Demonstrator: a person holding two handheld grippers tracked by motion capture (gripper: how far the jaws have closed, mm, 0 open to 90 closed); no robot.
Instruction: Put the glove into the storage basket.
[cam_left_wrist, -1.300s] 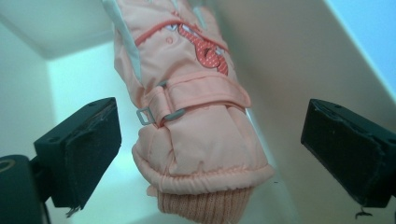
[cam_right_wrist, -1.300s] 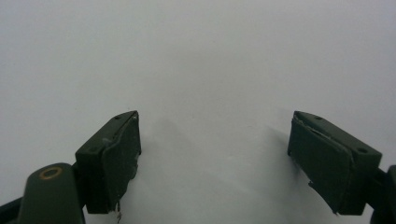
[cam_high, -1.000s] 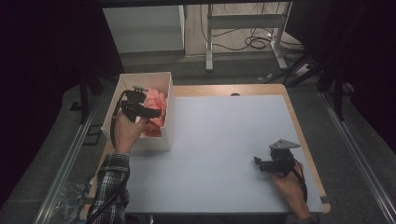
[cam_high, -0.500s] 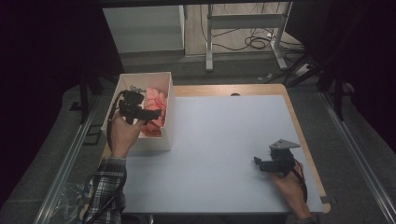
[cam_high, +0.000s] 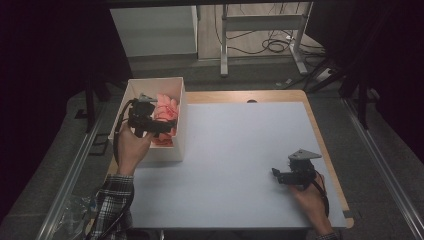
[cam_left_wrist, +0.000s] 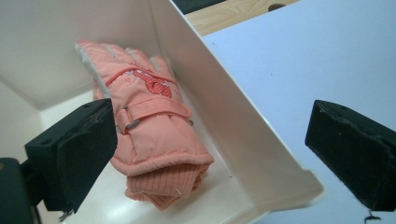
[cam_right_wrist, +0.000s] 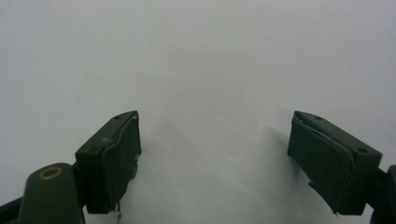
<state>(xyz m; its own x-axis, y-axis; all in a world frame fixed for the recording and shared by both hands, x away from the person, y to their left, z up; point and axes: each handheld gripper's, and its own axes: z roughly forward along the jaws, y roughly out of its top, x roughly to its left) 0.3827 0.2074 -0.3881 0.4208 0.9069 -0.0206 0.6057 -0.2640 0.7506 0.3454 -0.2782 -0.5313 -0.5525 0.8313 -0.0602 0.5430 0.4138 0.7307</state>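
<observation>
- A white box (cam_high: 178, 131) is seen at the left side of the worktop (cam_high: 235, 165) in the high view.
- A pink glove (cam_left_wrist: 154, 126) is kept inside the box, close to the wall that faces the middle of the worktop.
- In the left gripper view the glove is seen lying flat on the box floor, with its knitted cuff toward the camera and its fingers pointing to the far end of the box.
- A strap with a small buckle is seen across the glove, and a red pattern is stitched on its back.
- The left gripper (cam_high: 150, 122) is held over the box by the person's left hand (cam_high: 131, 150).
- Its jaws are spread wide apart, and nothing is pinched between them.
- In the left gripper view one jaw is seen just beside the glove, inside the box, and the other jaw is seen past the box wall, over the worktop.
- It cannot be told if the near jaw is touching the glove.
- The right gripper (cam_high: 280, 175) is held low at the right side of the worktop by the right hand (cam_high: 309, 197), well apart from the box.
- Its jaws are spread too, and bare white worktop is seen between them in the right gripper view.
- A checked sleeve (cam_high: 114, 200) is worn on the left arm.
</observation>
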